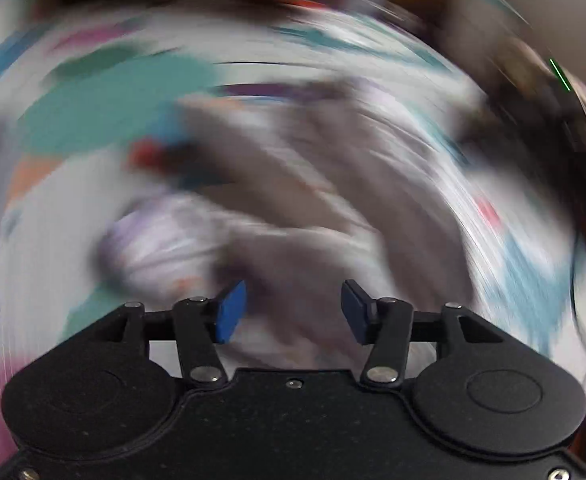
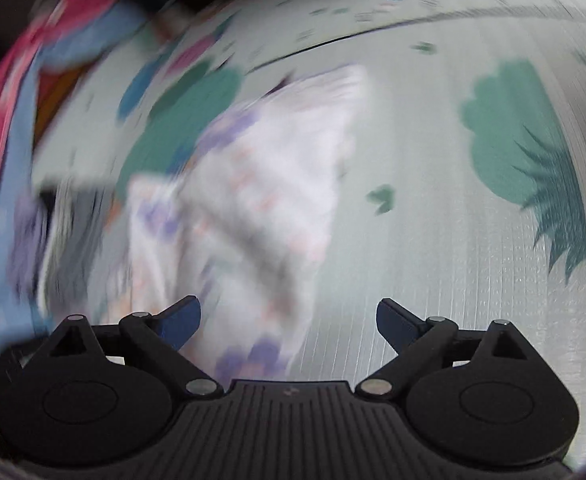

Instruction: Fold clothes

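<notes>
A white garment (image 2: 261, 184) with purple and pale pink marks lies crumpled on the play mat, blurred. My right gripper (image 2: 289, 320) hangs over its near end, jaws wide apart, and neither pad touches the cloth. In the left wrist view the picture is heavily smeared. There a greyish-white heap of cloth (image 1: 293, 208) fills the middle. My left gripper (image 1: 293, 312) stands open above it, blue pads (image 1: 233, 312) apart with only cloth seen behind the gap. Whether the two views show the same garment I cannot tell.
The floor is a white ribbed play mat (image 2: 433, 240) printed with teal trees (image 2: 525, 148). Pink and blue clothes (image 2: 17, 128) are heaped at the left edge of the right wrist view. Dark, blurred objects (image 1: 533, 120) sit at the upper right of the left wrist view.
</notes>
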Available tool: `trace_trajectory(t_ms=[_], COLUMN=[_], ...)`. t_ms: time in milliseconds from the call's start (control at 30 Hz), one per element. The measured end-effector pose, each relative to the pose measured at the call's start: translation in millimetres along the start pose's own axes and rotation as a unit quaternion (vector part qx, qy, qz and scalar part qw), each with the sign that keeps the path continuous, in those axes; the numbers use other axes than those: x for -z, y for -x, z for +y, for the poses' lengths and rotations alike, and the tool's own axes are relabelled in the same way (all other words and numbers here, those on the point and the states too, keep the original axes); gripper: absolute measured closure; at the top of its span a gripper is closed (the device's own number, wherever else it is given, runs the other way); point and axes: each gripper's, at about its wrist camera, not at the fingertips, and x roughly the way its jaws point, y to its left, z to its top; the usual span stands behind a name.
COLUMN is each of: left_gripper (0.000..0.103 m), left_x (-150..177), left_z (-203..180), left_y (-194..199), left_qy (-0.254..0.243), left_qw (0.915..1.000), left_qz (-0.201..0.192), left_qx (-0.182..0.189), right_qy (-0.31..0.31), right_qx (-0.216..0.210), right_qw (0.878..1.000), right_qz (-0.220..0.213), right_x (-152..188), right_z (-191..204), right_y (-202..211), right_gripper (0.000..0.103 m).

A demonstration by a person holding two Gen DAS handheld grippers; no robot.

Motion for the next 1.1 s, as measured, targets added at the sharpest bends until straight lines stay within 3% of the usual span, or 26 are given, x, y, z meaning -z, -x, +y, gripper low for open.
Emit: trace_trajectory(t_ms=[167,200,267,333,367,400,433,567,700,867,1033,1100], left_gripper=[0.051,0.051,0.051,0.054,0.065,0.082,0.090,0.098,0.099,0.099,0.099,0.099], left_x=[-4.9,-7.0,-11.0,-13.6,-14.1,-14.6,-15.1,-7.4,18.0,52.1,90.4,100.6], left_z=[43.8,49.4,58.6,63.7,61.5,58.5,55.4,43.7,43.1,34.9,54.8,61.9], left_y=[-21.0,-25.9,-36.0,-46.1,-45.7,-44.2,-42.7,-28.4,6.3,50.8,68.0,72.2], left_qy=[0.057,0.075,0.114,0.138,0.135,0.129,0.122,0.112,0.153,0.185,0.210,0.212], left_qw=[0.9938,0.9931,0.9917,0.9898,0.9901,0.9907,0.9911,0.9920,0.9876,0.9827,0.9748,0.9730], left_qz=[-0.015,-0.016,-0.014,0.007,0.007,0.005,0.003,-0.011,-0.019,-0.002,0.041,0.046], left_qx=[-0.094,-0.089,-0.058,-0.034,-0.038,-0.045,-0.052,-0.058,-0.026,-0.015,-0.062,-0.080], right_qy=[-0.062,-0.065,-0.083,-0.095,-0.088,-0.071,-0.057,-0.040,-0.066,-0.179,-0.280,-0.268], right_qx=[-0.032,-0.042,-0.074,-0.078,-0.075,-0.071,-0.066,-0.064,-0.079,-0.054,0.029,0.051], right_qw=[0.997,0.996,0.993,0.992,0.993,0.995,0.996,0.995,0.990,0.975,0.957,0.961], right_qz=[-0.030,-0.032,-0.025,-0.016,-0.016,-0.023,-0.031,-0.060,-0.092,-0.121,-0.070,-0.049], right_x=[-3.6,-1.5,1.8,2.8,3.2,2.6,1.0,0.1,21.7,114.1,221.5,238.5], right_z=[-12.3,-11.4,-7.9,1.1,8.2,16.2,23.5,26.5,1.5,-49.2,-84.7,-88.5], right_y=[-28.2,-32.5,-42.1,-50.0,-52.1,-50.7,-47.2,-12.1,54.0,114.9,115.4,116.1], right_gripper=[0.013,0.016,0.042,0.048,0.066,0.075,0.084,0.087,0.087,0.088,0.087,0.079])
